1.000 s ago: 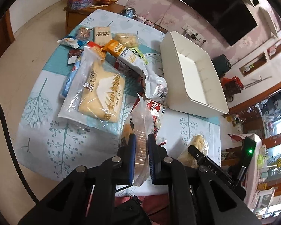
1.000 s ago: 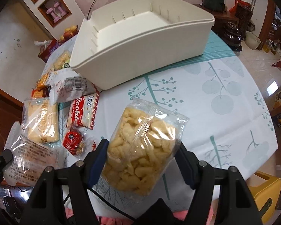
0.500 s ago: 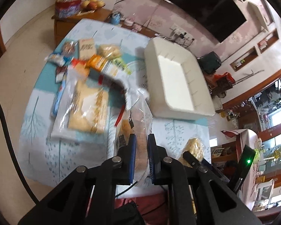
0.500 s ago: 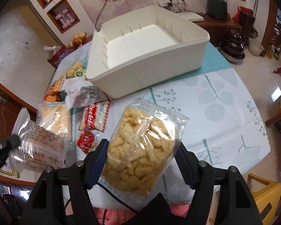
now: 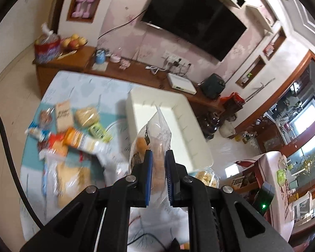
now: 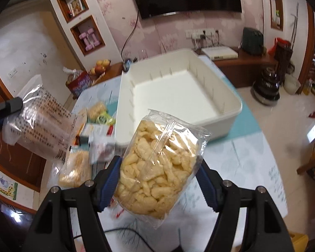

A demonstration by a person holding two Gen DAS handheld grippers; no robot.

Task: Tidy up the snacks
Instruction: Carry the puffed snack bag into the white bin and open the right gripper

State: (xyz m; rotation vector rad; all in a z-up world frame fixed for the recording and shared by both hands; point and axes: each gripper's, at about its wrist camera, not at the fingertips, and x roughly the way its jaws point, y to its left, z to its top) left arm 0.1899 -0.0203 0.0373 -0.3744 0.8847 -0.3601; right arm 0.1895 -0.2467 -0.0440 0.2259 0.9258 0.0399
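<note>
Two snack packs hang in mid-air above a patterned table (image 6: 252,159), each clamped in a pair of hand-held tongs. The right tongs (image 6: 159,178), at the bottom centre of the right wrist view, grip a clear bag of puffed corn snacks (image 6: 159,168) by its sides. The left tongs (image 5: 158,176), nearly closed, pinch a clear pack of bread (image 5: 155,145) seen edge-on. That same pack shows at the left edge of the right wrist view. The white storage bin (image 6: 199,113) sits empty in the middle of both frames, beyond the two held packs. The sorting looks barely begun: nothing yet lies in the bin, and a blurred heap of wrapped snacks (image 5: 73,138) covers the table at the left of the left wrist view, beside the bin. Both held packs seem bound for it first.
</note>
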